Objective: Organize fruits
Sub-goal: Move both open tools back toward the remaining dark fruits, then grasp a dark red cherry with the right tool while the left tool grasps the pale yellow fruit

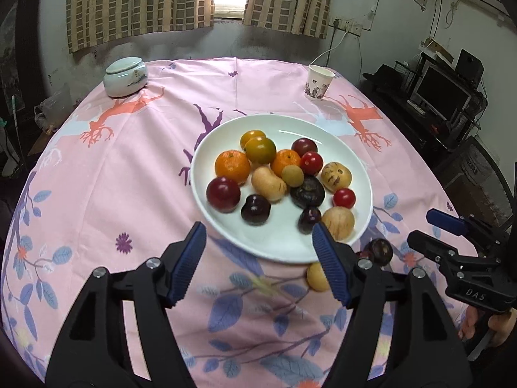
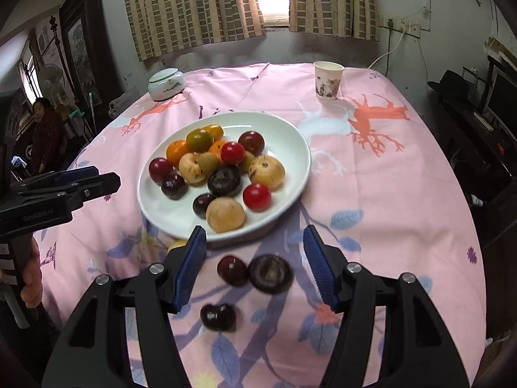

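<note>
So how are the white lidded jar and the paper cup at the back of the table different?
The squat white ceramic jar is wide, rounded and closed by a lid; the printed paper cup is taller, narrower, tapered and open at the top. The jar stands at the far left corner, the cup at the far right. Both stand upright on the pink tablecloth, behind the white plate.
</note>
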The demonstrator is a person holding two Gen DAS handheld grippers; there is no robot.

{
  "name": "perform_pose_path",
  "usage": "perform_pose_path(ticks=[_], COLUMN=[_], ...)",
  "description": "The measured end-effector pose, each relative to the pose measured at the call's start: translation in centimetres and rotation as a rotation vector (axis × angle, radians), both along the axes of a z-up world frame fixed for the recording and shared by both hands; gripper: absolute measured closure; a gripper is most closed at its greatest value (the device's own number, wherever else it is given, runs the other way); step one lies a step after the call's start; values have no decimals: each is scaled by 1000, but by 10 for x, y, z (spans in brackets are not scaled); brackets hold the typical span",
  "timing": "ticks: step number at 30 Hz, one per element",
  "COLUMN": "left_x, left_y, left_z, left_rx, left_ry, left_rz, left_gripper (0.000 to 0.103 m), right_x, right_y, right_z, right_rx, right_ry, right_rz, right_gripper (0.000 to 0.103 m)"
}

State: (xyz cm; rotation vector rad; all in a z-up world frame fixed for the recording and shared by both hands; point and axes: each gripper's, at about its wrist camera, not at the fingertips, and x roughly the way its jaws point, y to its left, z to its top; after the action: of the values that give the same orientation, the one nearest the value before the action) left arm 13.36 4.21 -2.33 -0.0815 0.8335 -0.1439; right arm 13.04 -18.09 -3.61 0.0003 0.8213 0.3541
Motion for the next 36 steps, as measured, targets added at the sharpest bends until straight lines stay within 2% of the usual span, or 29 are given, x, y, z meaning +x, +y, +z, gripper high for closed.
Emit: perform_pose_path(ticks=[4, 7, 13, 15, 17, 22, 26, 28, 36], left_x=[-33, -45, -57, -58, -58, -53, -48, -46, -27], left_y=[2, -2, -13, -13, -13, -10, -11, -13, -46], left_z=[-22, -36, -40, -39, -39, -40, -45, -48, -57], left_rx=[-5, -9, 28, 30, 24, 9, 15, 18, 75], left_ry=[12, 45, 47, 39, 39, 49, 66, 78, 98], left_rz=[26, 15, -5, -6, -3, -1, -2, -5, -42], left_gripper=[33, 33, 33, 33, 33, 33, 33, 33, 33], right_x=[-43, -55, -39, -34, -31, -29, -27, -28, -67], right_y=[4, 17, 36, 37, 36, 38, 43, 40, 2], right_z=[-22, -40, -63, -69, -72, -74, -74, -72, -35], right_rx=[17, 11, -25, -37, -37, -46, -91, -66, 55], right_ry=[38, 65, 110, 125, 139, 138, 122, 128, 29], right_rz=[30, 57, 63, 57, 52, 58, 64, 63, 9], right_gripper=[40, 40, 40, 49, 51, 53, 70, 70, 70])
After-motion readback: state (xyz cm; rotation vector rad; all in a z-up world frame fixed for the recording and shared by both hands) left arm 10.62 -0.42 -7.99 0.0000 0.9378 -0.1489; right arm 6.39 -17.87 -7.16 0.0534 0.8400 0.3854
